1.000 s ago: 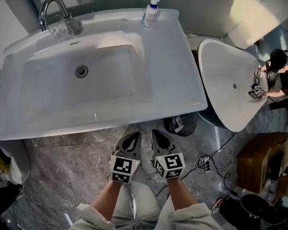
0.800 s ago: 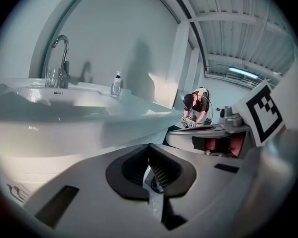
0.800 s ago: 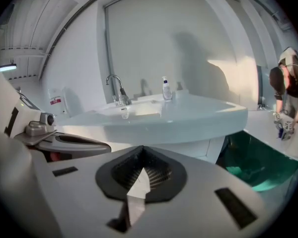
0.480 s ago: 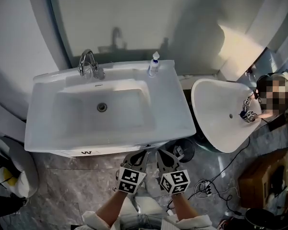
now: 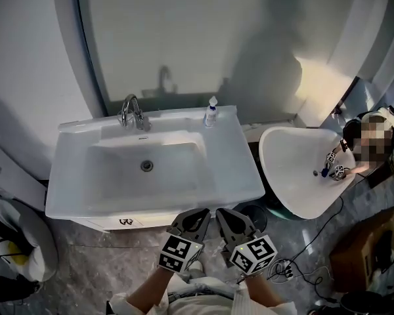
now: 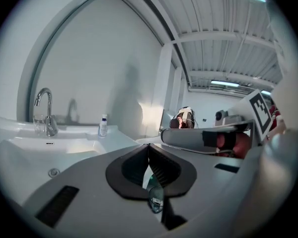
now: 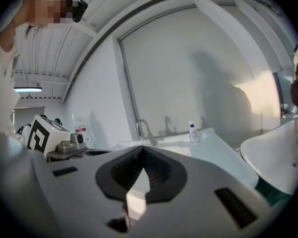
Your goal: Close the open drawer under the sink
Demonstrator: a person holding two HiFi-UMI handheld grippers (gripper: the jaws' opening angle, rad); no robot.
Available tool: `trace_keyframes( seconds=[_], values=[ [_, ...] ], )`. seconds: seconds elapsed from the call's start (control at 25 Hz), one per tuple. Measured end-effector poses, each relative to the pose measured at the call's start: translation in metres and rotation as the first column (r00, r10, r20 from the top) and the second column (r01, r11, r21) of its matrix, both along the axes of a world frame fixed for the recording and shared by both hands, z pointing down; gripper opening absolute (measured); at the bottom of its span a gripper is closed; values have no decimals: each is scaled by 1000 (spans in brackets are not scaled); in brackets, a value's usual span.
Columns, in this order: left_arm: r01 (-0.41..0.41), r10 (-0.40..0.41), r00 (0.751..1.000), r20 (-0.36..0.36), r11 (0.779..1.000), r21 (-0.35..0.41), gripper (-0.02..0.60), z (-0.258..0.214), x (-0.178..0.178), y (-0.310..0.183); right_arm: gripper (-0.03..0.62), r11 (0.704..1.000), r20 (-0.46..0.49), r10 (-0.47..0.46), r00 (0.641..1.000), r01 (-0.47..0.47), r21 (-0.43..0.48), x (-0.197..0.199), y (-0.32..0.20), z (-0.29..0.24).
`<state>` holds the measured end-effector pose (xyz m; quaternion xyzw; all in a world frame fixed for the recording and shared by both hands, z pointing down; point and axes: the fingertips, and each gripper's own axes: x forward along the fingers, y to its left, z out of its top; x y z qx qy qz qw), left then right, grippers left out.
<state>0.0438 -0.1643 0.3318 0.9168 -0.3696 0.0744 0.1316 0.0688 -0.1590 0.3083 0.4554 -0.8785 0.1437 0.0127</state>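
The white sink (image 5: 65, 176) with its chrome faucet (image 5: 132, 113) fills the middle of the head view. Under its front edge shows a thin white strip of the cabinet front (image 5: 98, 223) with a small dark label. I cannot tell from here whether a drawer stands out. My left gripper (image 5: 199, 213) and right gripper (image 5: 222, 214) are side by side just in front of the sink's right front corner, touching nothing. Both are shut and empty. The left gripper (image 6: 148, 148) and right gripper (image 7: 142, 150) views look over the sink top from above.
A soap bottle (image 5: 211, 112) stands at the sink's back right. A second white basin (image 5: 289, 176) is to the right, with a person (image 5: 371, 140) beyond it. A black bin (image 5: 255, 212) sits between the two. Cables and a brown box (image 5: 371, 241) lie at lower right.
The head view has pulled back and tilted up, so the sink looks smaller and farther and the cabinet front strip has come into view. Both grippers stay shut, side by side.
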Motion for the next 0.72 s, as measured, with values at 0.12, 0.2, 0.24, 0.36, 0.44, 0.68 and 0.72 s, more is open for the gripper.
trace_keyframes(
  seconds=[0.12, 0.2, 0.24, 0.36, 0.44, 0.68, 0.72],
  values=[
    [-5, 6, 1000, -27, 999, 39, 15, -26, -6, 6, 11, 998, 32, -33, 999, 31, 49, -5, 9, -29],
    [-11, 14, 999, -43, 998, 65, 15, -40, -8, 11, 11, 996, 27, -50, 998, 48, 73, -6, 17, -42],
    [-17, 21, 999, -48, 997, 75, 15, -46, -8, 14, 11, 995, 18, -59, 998, 57, 80, -6, 20, -47],
    [-29, 35, 998, -51, 995, 98, 15, -59, -10, 22, 9, 993, 1, -86, 996, 85, 77, -7, 28, -53],
    [-26, 32, 998, -58, 994, 110, 15, -64, -11, 26, 9, 993, 1, -100, 995, 99, 69, -6, 30, -53],
    [-13, 21, 997, -74, 994, 107, 15, -69, -13, 34, 9, 986, -11, -152, 988, 153, 64, -10, 36, -54],
    [-7, 15, 997, -75, 994, 105, 15, -69, -15, 35, 9, 985, -11, -161, 987, 162, 65, -11, 37, -55]
  ],
)
